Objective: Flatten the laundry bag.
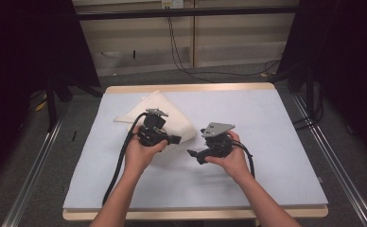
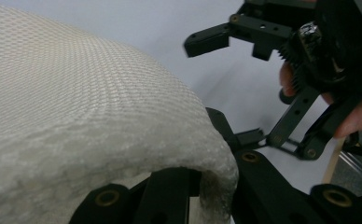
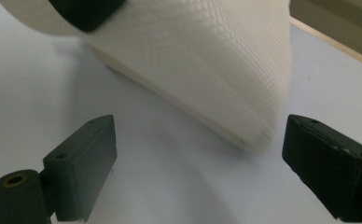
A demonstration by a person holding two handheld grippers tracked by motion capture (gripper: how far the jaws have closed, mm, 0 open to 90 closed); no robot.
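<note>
On pale blue-grey tabletop [image 1: 276, 156], large folded white mesh-textured cloth [image 1: 181, 124] lies left of centre toward far edge, near corner raised off surface; left gripper [image 1: 171, 139] sits just beside cloth's near edge, jaws clamped tight on that cloth, fabric bunching over them in left gripper view [image 2: 100, 116]; right gripper [image 1: 193, 154] near table centre, just right of cloth, pointing at it, jaws wide apart, nothing between, cloth [image 3: 207, 70] ahead of them, not touched
</note>
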